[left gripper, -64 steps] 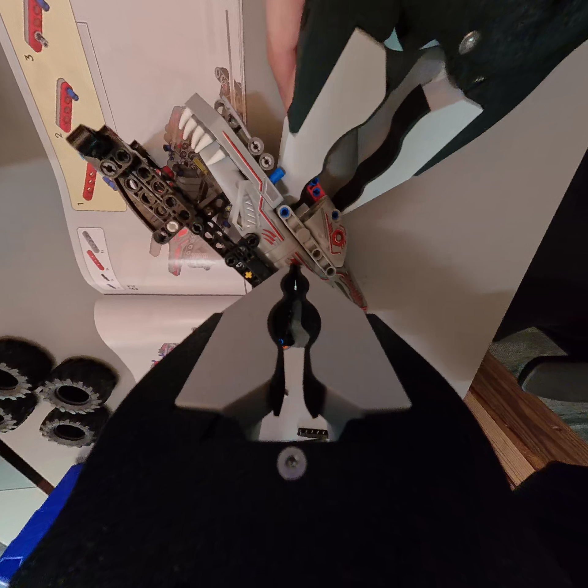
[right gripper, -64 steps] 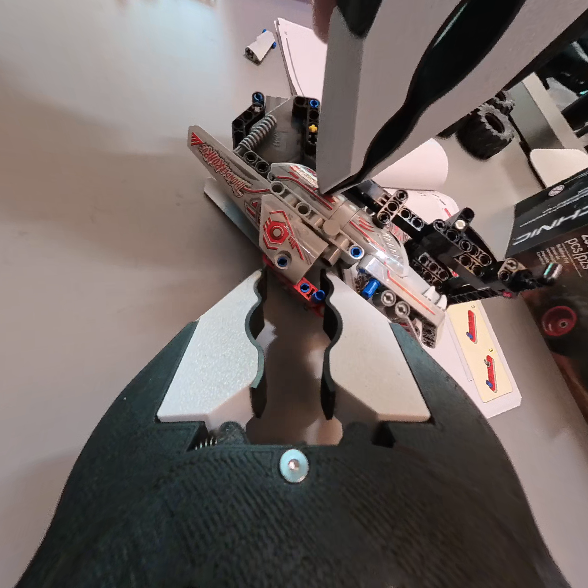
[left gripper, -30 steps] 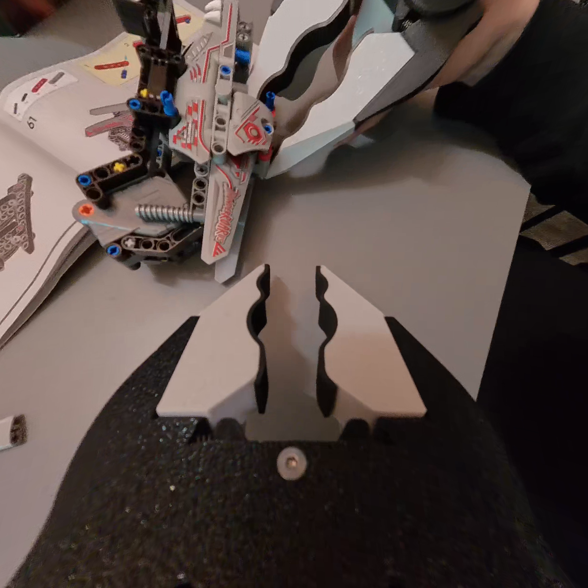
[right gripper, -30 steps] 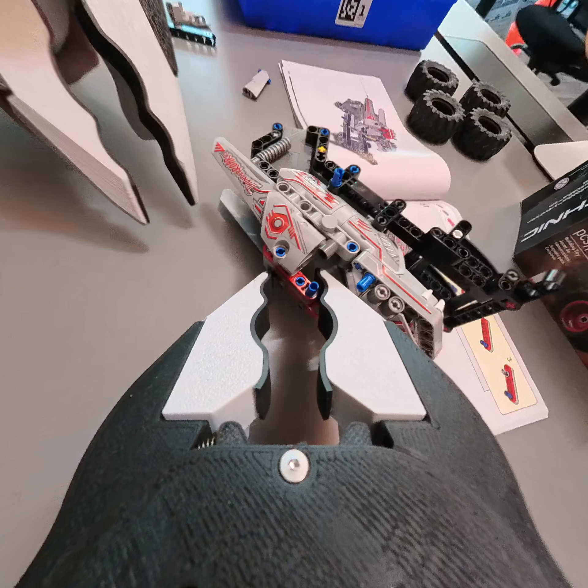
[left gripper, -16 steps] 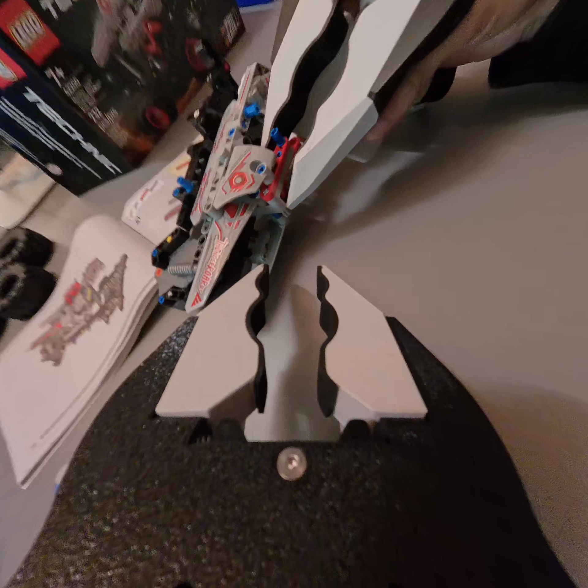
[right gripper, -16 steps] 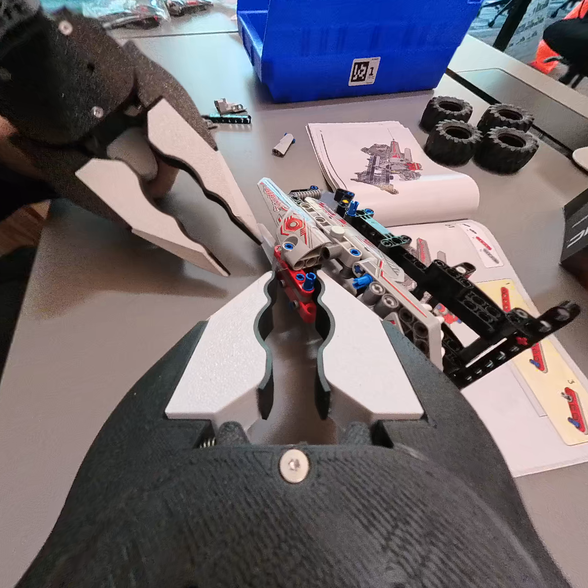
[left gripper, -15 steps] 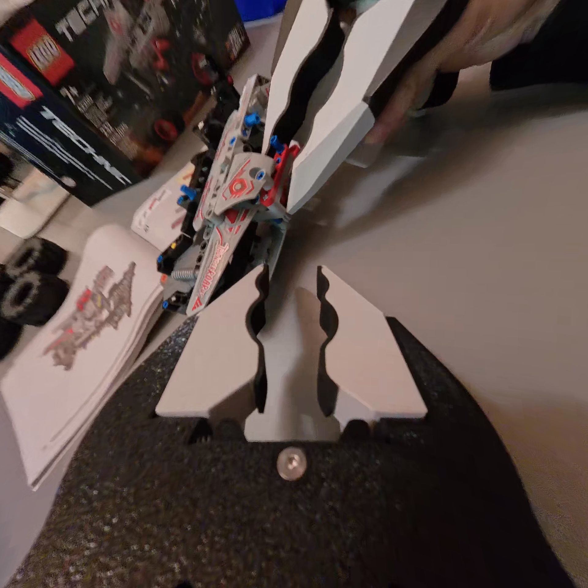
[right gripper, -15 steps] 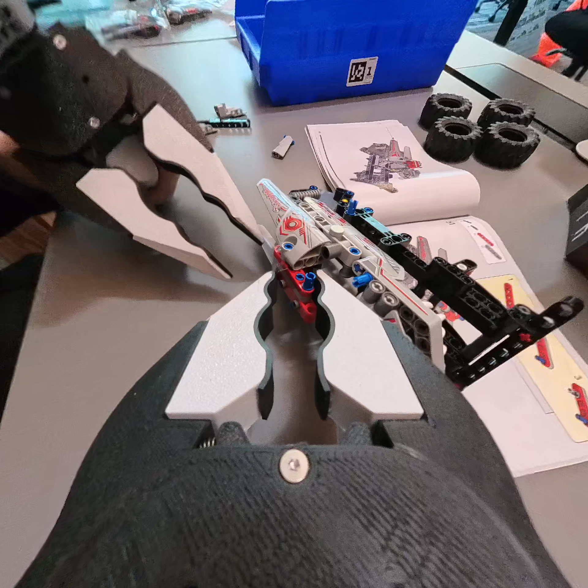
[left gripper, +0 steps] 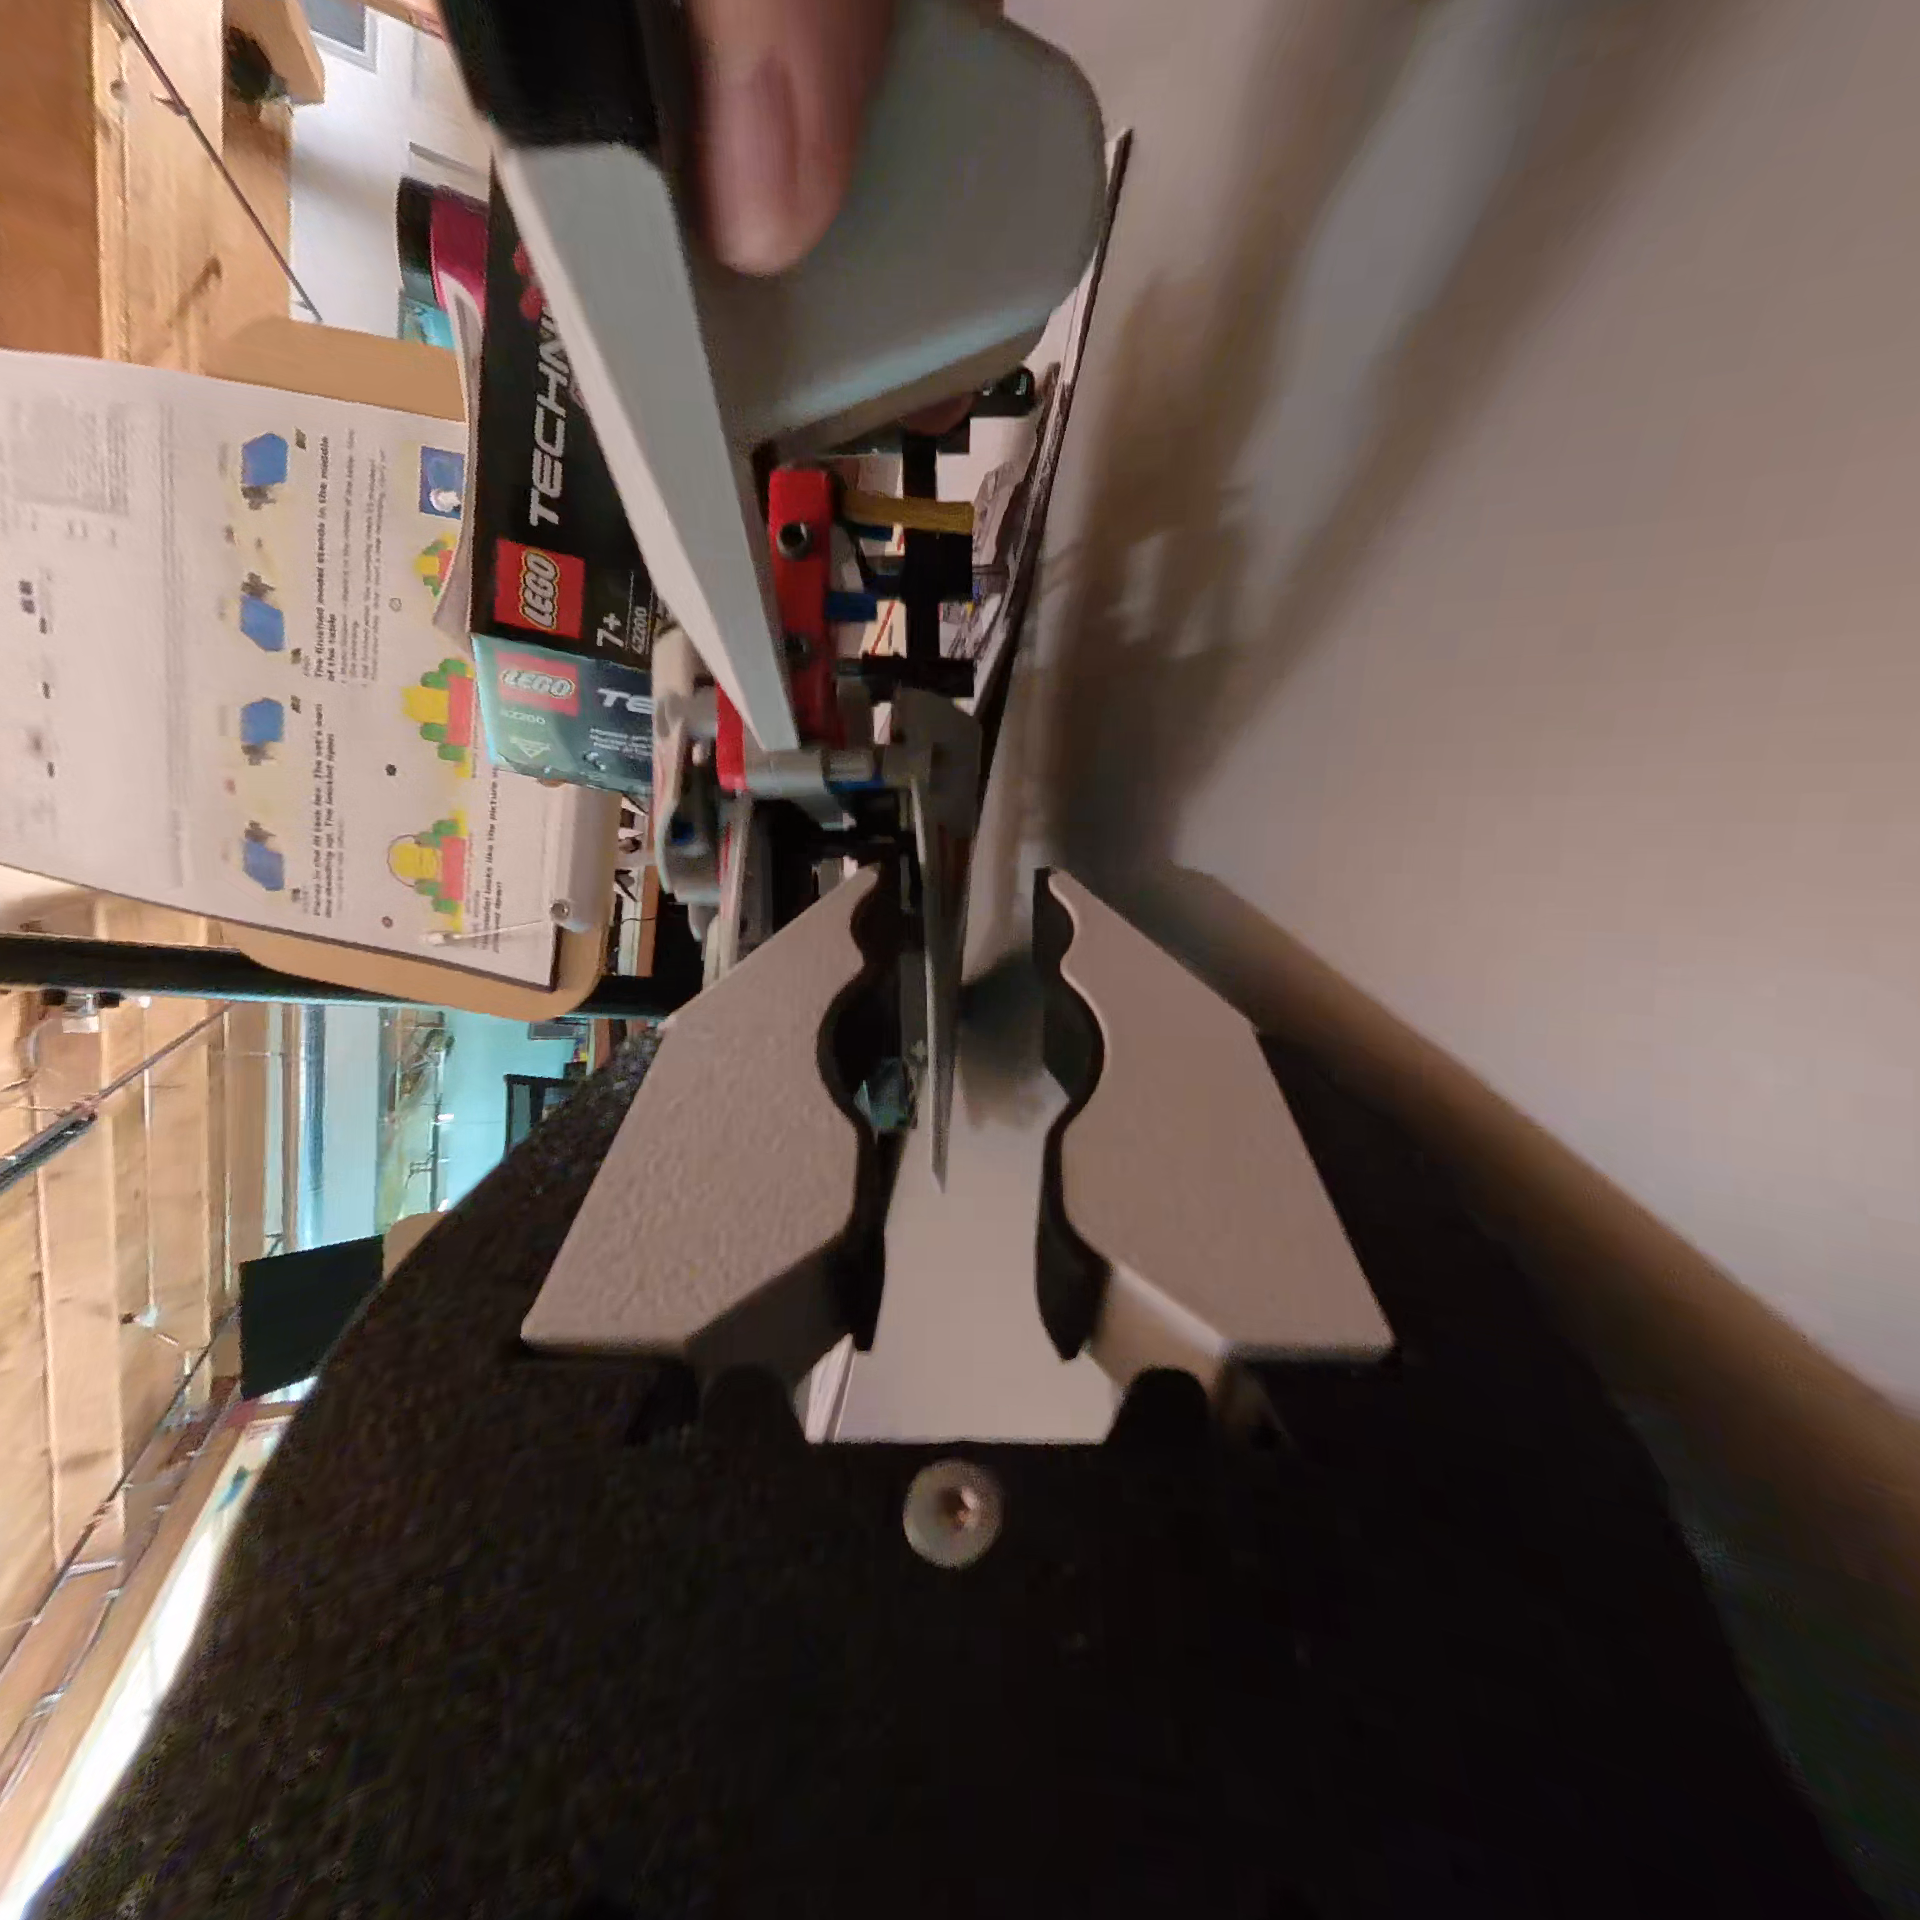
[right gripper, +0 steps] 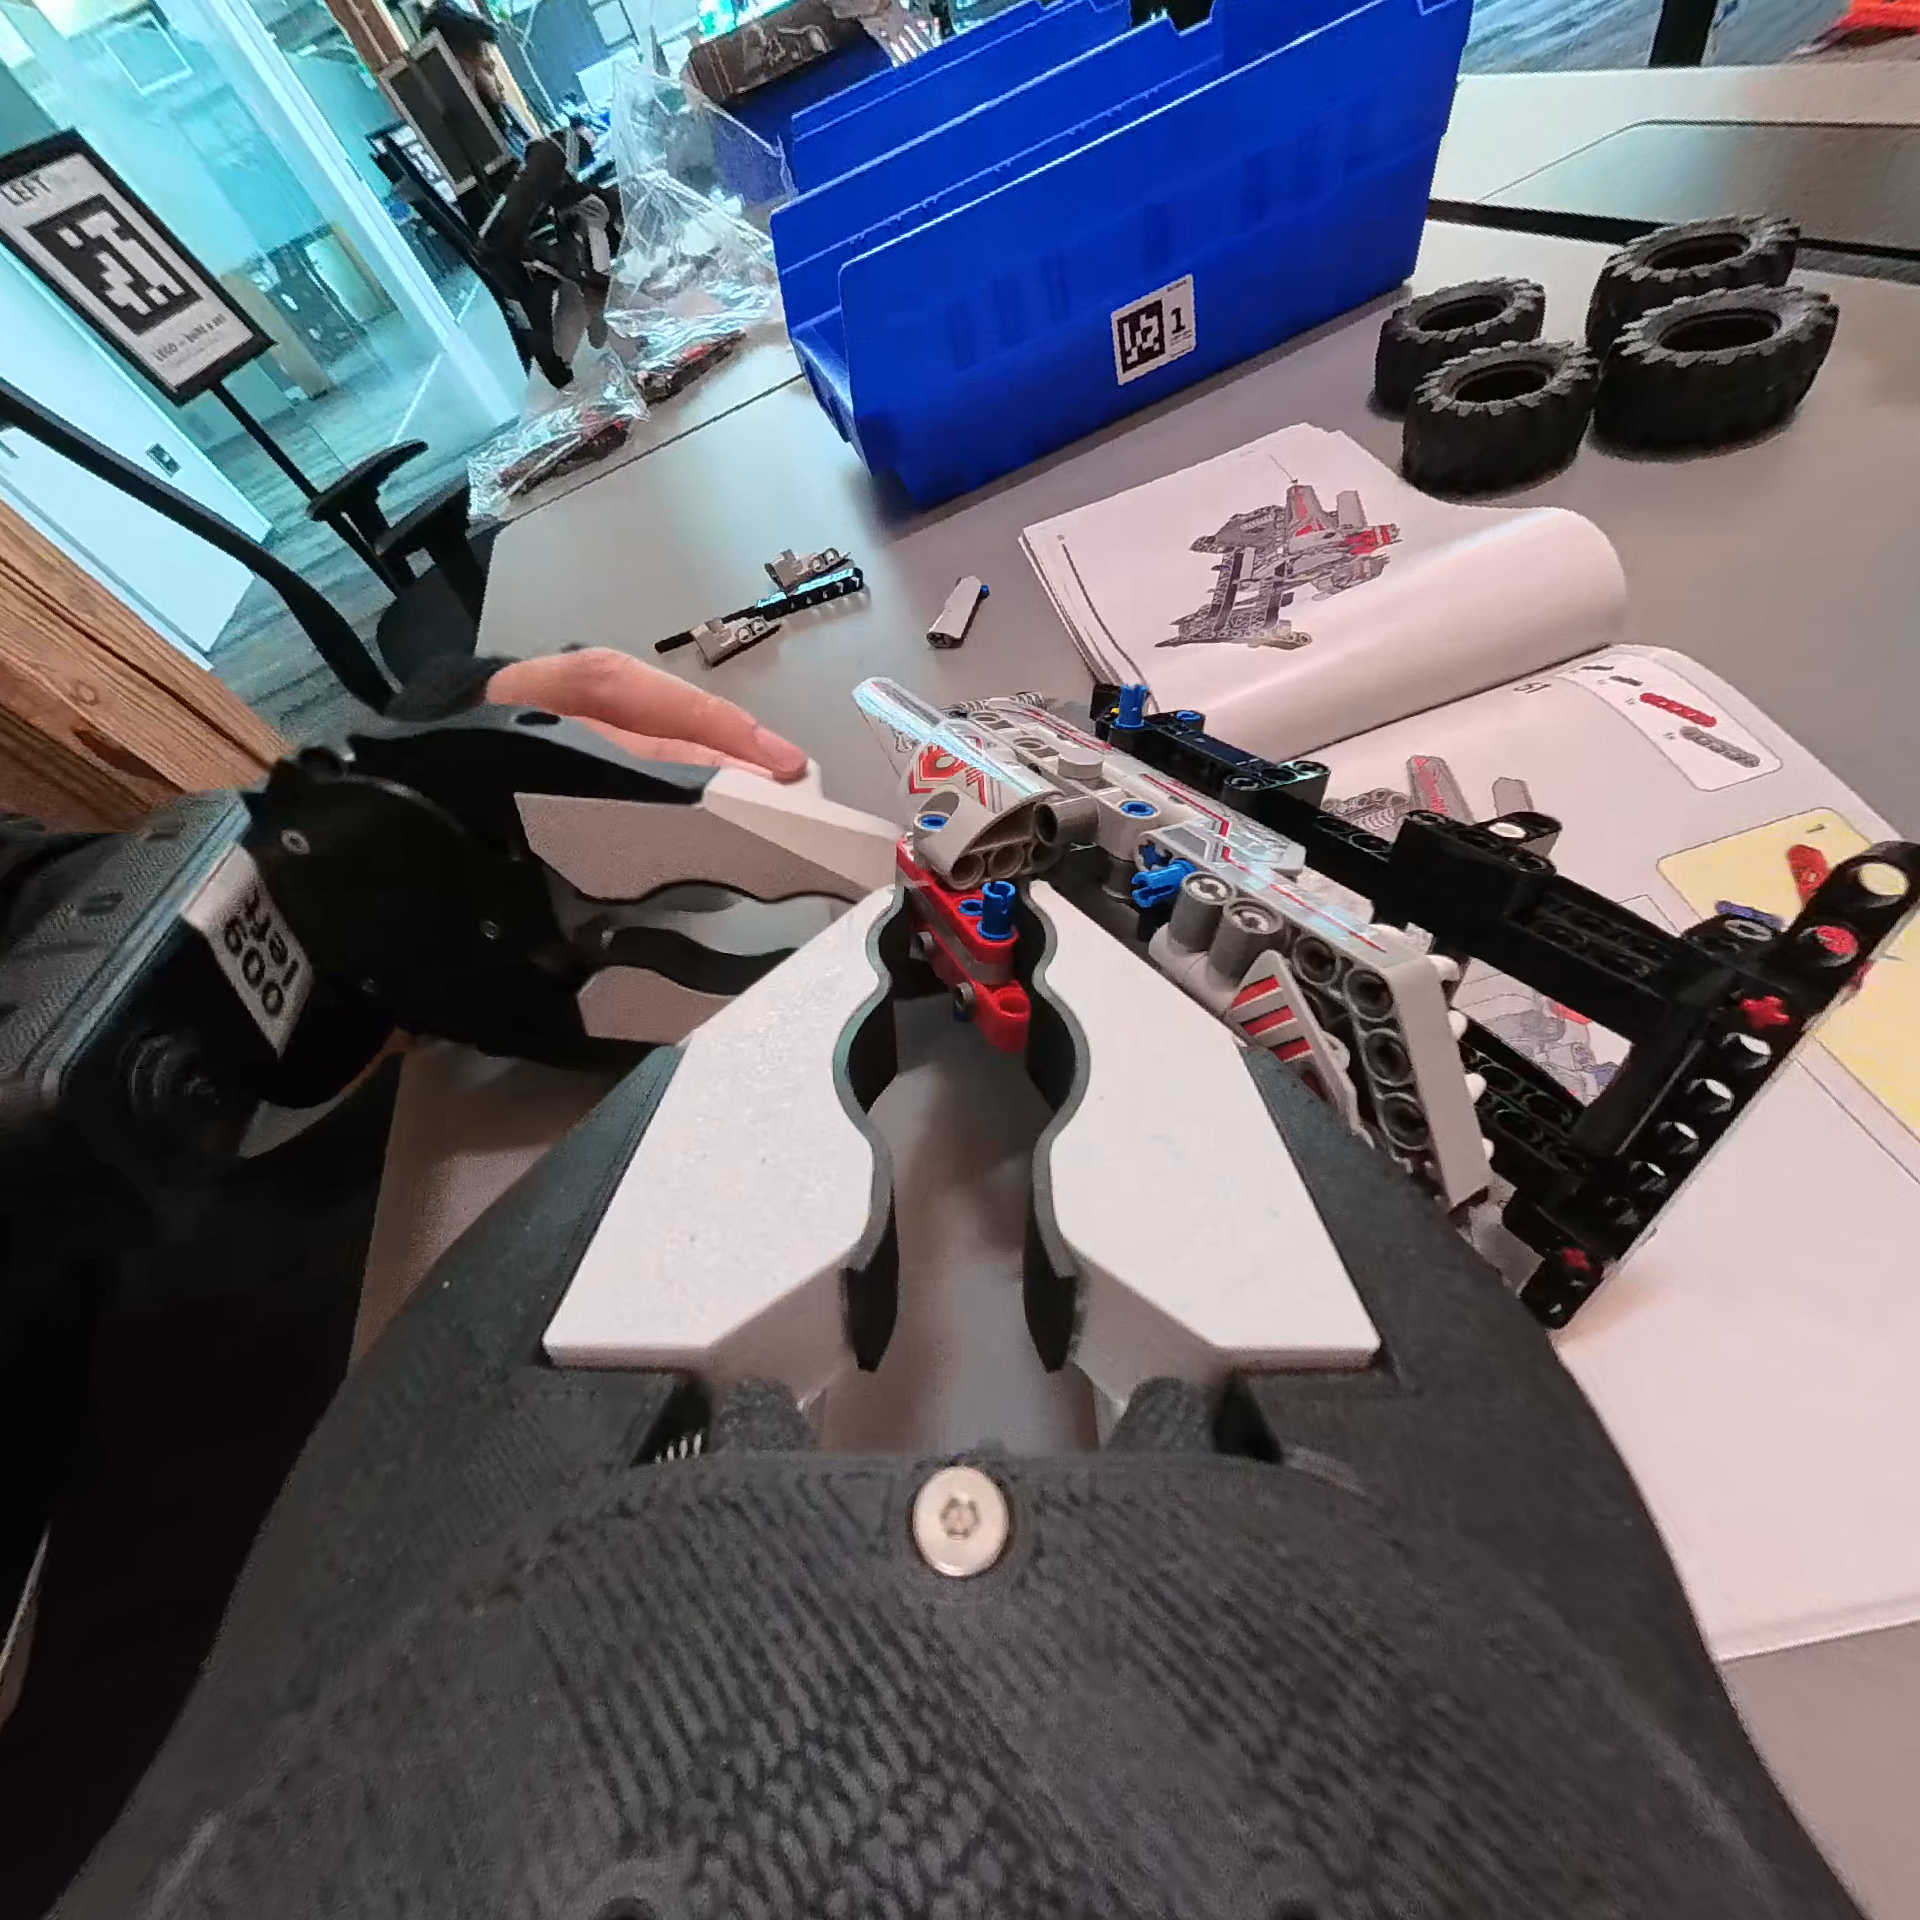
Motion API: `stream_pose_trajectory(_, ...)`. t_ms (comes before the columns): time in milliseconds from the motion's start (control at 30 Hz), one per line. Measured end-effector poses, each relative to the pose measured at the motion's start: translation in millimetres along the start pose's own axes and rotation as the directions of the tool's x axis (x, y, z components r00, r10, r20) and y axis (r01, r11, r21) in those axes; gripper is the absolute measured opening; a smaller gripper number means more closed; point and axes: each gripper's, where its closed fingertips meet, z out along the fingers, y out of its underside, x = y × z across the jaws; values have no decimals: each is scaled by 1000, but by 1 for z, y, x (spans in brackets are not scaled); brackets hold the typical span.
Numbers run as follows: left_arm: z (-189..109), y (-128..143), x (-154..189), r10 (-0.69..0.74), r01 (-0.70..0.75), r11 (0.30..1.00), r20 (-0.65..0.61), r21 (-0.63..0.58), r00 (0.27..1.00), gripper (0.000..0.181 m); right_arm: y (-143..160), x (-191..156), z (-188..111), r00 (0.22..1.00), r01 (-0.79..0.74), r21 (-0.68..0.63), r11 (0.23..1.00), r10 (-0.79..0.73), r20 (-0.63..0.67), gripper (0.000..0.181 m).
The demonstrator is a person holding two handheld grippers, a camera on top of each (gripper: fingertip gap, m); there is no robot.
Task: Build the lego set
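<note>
Right gripper (right gripper: 958, 920) clamped on lego model (right gripper: 1195, 883) red beam; left gripper (left gripper: 956, 914) rolled sideways, parted around tail fin

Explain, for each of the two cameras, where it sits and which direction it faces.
Left wrist view: sits on the left gripper, rolled sideways low by the table, facing the lego model; own open fingers show.
Right wrist view: sits on the right gripper, facing down across the table at the model's red piece; own fingers show.
Shared: the model, and each view shows the other gripper.
</note>
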Motion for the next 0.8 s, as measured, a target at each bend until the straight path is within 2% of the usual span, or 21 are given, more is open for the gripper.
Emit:
stream_pose_trajectory(133,6,-7,-3,-4,4,1000,17,-28,1000,6,-1,0,-1,1000,-22,1,1000,22,9,17)
stream_pose_trajectory(267,3,-11,-9,-16,16,1000,37,0,999,5,-7,-1,-5,999,-39,40,998,38,18,18)
stream_pose_trajectory(433,-4,-16,-6,27,-28,1000,43,5,999,5,-5,-8,-8,989,128,5,992,-127,-78,23)
stream_pose_trajectory(633,-2,-18,-4,-42,43,998,-14,48,999,5,-1,-6,-11,996,75,17,997,-74,-54,19)
stream_pose_trajectory(800,-3,-20,1,-98,103,991,-63,82,993,5,4,-7,-12,994,89,5,996,-89,-60,19)
